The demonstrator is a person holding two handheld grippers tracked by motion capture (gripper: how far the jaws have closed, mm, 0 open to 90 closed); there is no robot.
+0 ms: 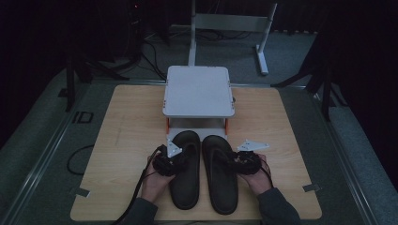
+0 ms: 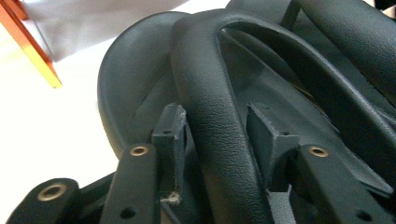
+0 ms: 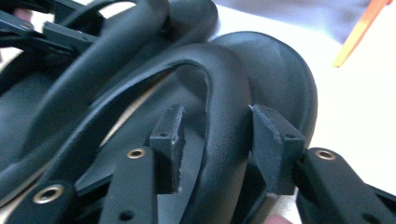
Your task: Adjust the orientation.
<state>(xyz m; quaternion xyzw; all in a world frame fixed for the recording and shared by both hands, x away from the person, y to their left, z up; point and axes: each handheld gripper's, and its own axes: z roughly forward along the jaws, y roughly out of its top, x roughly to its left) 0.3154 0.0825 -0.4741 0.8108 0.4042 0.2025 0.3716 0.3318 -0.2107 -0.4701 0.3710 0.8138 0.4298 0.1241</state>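
Two black sandals lie side by side, toes away from me, at the front middle of the wooden table [image 1: 131, 131]. My left gripper [image 1: 176, 161] sits at the left sandal [image 1: 186, 187]. In the left gripper view its jaws [image 2: 217, 126] are shut on that sandal's thick strap [image 2: 205, 84], one pad on each side. My right gripper [image 1: 235, 161] sits at the right sandal [image 1: 220, 192]. Seen in the right gripper view, the right gripper [image 3: 217, 126] has the right sandal's strap [image 3: 229, 88] between its pads and is shut on it. Both soles rest on the table.
A white raised platform [image 1: 198, 91] on orange legs [image 2: 28, 46] stands just beyond the sandals' toes. A white metal frame [image 1: 230, 23] and cables are on the floor behind the table. Bare wood lies to the left and right of the sandals.
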